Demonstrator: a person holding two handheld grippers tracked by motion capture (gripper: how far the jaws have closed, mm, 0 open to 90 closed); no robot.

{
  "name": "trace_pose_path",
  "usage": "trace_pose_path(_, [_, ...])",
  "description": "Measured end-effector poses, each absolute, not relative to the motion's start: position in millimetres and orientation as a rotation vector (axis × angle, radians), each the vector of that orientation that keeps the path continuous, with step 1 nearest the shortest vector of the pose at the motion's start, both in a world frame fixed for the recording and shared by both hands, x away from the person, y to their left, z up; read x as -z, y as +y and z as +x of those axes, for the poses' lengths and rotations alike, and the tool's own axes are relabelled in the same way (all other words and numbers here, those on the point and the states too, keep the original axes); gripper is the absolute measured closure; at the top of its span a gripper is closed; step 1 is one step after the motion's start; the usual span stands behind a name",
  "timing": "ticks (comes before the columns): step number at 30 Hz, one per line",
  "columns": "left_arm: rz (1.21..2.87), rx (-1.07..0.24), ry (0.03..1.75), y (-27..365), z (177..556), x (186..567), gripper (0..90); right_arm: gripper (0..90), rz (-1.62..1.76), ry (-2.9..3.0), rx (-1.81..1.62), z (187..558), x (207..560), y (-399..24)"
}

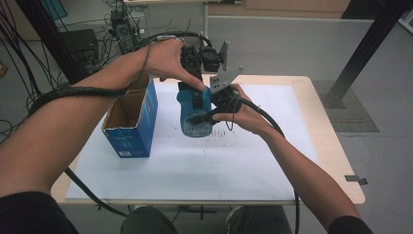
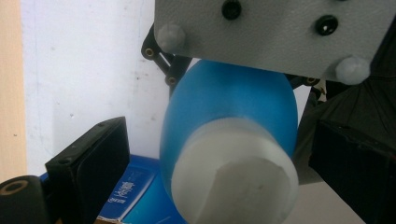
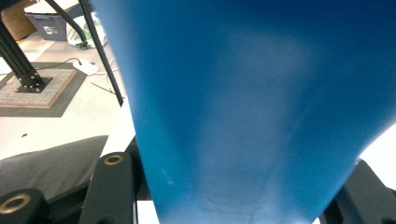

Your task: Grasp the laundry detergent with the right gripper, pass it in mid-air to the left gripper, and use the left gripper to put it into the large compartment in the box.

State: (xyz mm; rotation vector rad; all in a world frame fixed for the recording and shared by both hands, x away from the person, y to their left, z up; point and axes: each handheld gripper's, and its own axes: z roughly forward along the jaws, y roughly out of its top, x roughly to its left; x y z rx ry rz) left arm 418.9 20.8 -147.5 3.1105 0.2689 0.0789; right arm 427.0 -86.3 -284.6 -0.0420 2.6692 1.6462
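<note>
High view: the blue bottle [image 1: 195,114] is held in the air above the white sheet [image 1: 253,156] on the table [image 1: 336,161], just right of the open blue carton [image 1: 130,122]. The right gripper [image 1: 203,117] clamps the bottle's body from the right side. The left gripper [image 1: 194,80] comes down from above over the bottle's top end.

Left gripper view: the bottle's white cap [image 2: 236,172] sits between the two black jaws, with a visible gap on each side, so the left gripper [image 2: 219,158] stands open around the cap without pressing it. The grey plate [image 2: 275,32] of the other gripper lies above the bottle.

Right gripper view: the bottle's blue body [image 3: 252,112] stands between the jaws of the right gripper [image 3: 243,196], which are closed against it on both sides
</note>
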Motion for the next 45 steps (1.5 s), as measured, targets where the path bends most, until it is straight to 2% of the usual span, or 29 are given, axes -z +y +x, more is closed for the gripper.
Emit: trace_pose_path(45, [3.116, -0.065, 0.268, 22.0, 416.9, 154.5, 5.8, 43.7, -0.050, 2.660, -1.658, 423.6, 278.5, -84.6])
